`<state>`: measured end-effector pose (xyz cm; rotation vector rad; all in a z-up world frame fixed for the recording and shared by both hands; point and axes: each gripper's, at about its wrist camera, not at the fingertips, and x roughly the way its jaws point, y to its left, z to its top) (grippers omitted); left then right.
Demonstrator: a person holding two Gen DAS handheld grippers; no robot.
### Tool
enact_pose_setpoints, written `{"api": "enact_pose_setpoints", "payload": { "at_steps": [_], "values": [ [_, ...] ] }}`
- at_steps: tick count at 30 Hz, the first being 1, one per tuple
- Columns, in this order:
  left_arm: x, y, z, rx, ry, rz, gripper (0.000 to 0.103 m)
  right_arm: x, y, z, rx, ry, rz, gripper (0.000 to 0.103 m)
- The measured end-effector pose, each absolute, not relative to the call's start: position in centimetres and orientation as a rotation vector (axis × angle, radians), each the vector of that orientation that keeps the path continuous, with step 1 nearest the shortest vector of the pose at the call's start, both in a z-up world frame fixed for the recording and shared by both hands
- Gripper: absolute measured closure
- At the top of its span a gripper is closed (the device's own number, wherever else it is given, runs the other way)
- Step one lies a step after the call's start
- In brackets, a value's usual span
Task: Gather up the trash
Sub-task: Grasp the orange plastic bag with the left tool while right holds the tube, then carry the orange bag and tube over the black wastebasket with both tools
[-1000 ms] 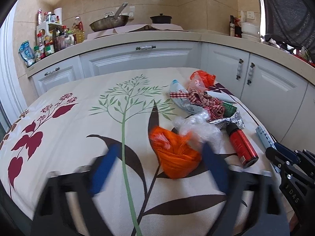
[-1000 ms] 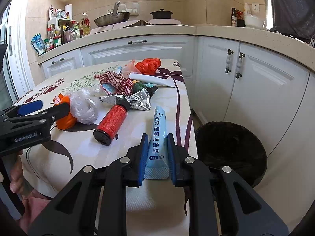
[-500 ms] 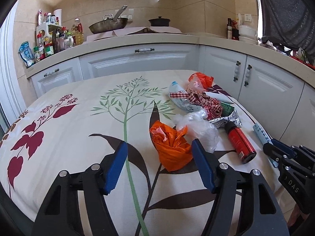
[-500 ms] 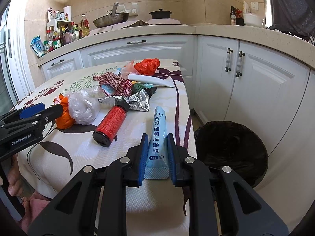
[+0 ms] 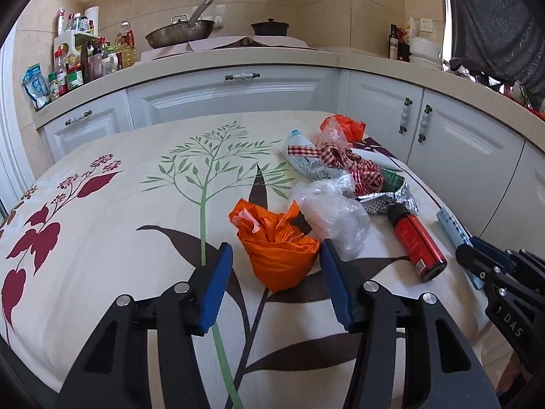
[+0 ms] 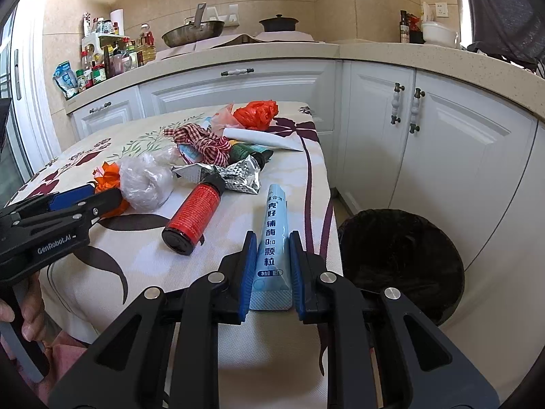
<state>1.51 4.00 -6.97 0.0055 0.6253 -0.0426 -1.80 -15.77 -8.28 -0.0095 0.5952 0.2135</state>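
Now left gripper (image 5: 274, 281) angles down, closing around orange bag (image 5: 277, 248).

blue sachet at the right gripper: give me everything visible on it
The blue sachet is a flat, narrow, light-blue packet, glossy like plastic film, printed with dark-blue Chinese characters, with a crimped seal at its near end. It lies lengthwise on the tablecloth near the table's right edge, pointing away from the camera. The right gripper is shut on its near end, a blue pad against each long edge. Nothing else touches it.
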Motion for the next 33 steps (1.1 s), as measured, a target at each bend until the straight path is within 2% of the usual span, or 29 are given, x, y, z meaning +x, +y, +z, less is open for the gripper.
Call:
{"api": "enact_pose_setpoints", "payload": {
  "at_steps": [5,7,25,33],
  "values": [
    [1.8,4.2,-6.8,0.007,0.617,-0.036,0.051,-1.8,-15.7,-8.3,-0.011,0.595,0.214,0.084],
    [1.8,4.3,-6.9,0.005,0.619,-0.038,0.058,-1.9,-15.6,-8.3,-0.011,0.594,0.216,0.084],
    [-0.9,5.6,-4.2,0.011,0.597,-0.04,0.059,-2.2,-16.5,-5.4,-0.012,0.532,0.183,0.084],
    [-0.5,3.3,-1.9,-0.004,0.54,-0.11,0.059,-2.4,-19.5,-3.9,-0.007,0.49,0.116,0.084]
  ]
}}
